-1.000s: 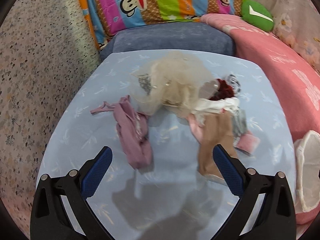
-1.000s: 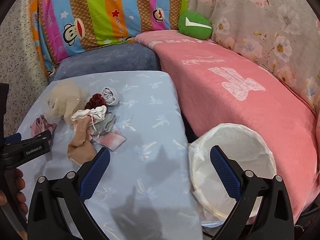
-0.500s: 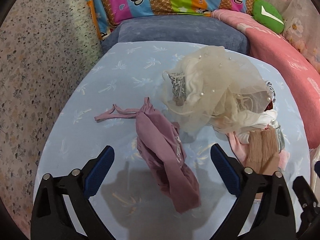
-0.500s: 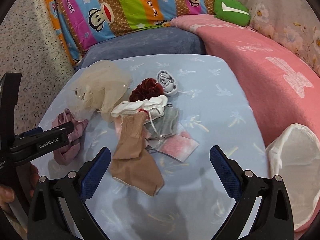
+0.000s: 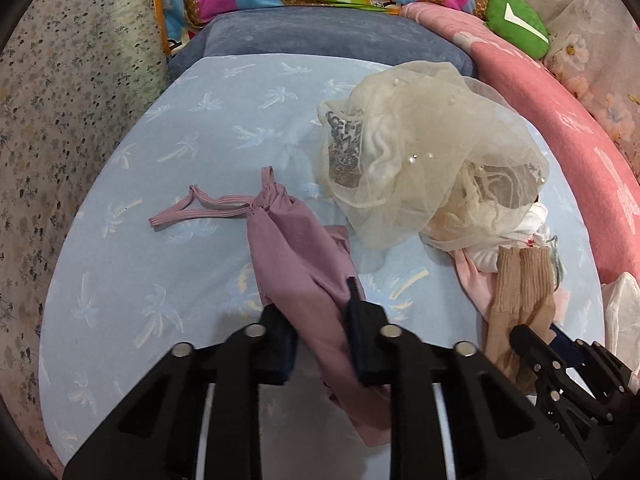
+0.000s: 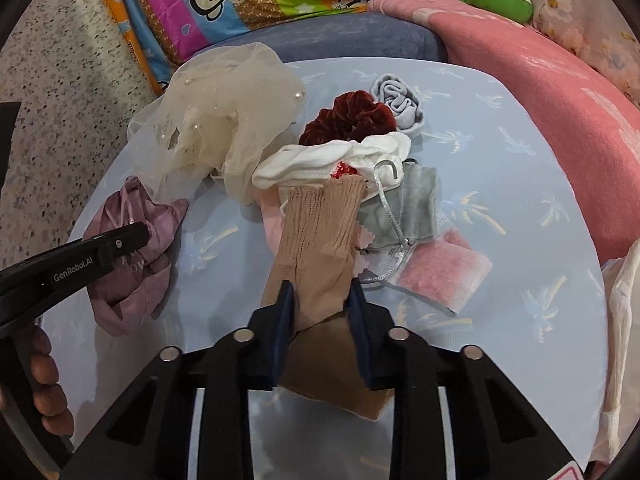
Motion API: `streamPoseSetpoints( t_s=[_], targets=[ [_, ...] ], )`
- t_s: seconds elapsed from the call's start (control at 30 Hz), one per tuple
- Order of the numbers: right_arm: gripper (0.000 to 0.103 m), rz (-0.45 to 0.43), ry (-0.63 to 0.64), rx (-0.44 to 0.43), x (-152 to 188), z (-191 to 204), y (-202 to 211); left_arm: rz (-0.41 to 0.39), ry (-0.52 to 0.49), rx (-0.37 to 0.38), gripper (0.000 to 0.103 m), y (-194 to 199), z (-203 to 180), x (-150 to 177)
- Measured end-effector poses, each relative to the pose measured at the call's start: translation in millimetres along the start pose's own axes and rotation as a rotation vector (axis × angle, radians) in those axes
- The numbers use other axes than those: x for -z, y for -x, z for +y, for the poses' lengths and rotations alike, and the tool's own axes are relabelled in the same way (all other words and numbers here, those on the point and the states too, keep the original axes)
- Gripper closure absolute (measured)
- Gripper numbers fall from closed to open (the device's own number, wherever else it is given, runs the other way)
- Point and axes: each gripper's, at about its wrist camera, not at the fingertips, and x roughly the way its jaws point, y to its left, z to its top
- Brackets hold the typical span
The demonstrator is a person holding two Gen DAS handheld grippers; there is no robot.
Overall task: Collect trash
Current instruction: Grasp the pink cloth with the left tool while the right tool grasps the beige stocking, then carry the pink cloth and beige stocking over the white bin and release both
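On the light blue table [image 5: 132, 264] lies a mauve cloth pouch [image 5: 296, 256] with a striped drawstring. My left gripper [image 5: 316, 312] is closing on its near end, and both pads press the cloth. A pair of tan stockings [image 6: 320, 240] lies nearer the table's right side, and my right gripper [image 6: 322, 304] is closing on them, pads pinching the fabric. In the left wrist view the right gripper [image 5: 560, 356] shows at the lower right on the stockings [image 5: 516, 292]. In the right wrist view the left gripper [image 6: 100, 256] sits on the pouch [image 6: 132, 240].
A cream beaded tulle bundle [image 5: 432, 160], a white cloth [image 6: 332, 160], a dark red scrunchie [image 6: 348, 120], a grey rolled sock [image 6: 400, 104], grey velvet [image 6: 416, 208] and a pink cloth [image 6: 444, 272] crowd the table's middle. A white-lined bin [image 6: 624, 340] stands at the right edge. Pink blanket and striped cushion lie beyond.
Both grippers came down and forward onto the table and went from wide open to closed, the left around the mauve pouch, the right around the tan stockings.
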Motion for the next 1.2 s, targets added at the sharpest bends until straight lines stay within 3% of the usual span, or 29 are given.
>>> streamPoseSetpoints(
  t_s=[0.07, 0.63, 1.2],
  targets=[
    [0.097, -0.009, -0.007, -0.007, 0, 0, 5, -0.007, -0.004, 0.013, 0.093, 4, -2, 1],
    [0.099, -0.236, -0.053, -0.004, -13, -30, 119, -0.149, -0.11, 0.155, 0.096, 80, -64, 1],
    [0.098, -0.404, -0.229, 0.119, 10, -157, 217, -0.253, -0.33, 0.308, 0.096, 128, -182, 11]
  ],
)
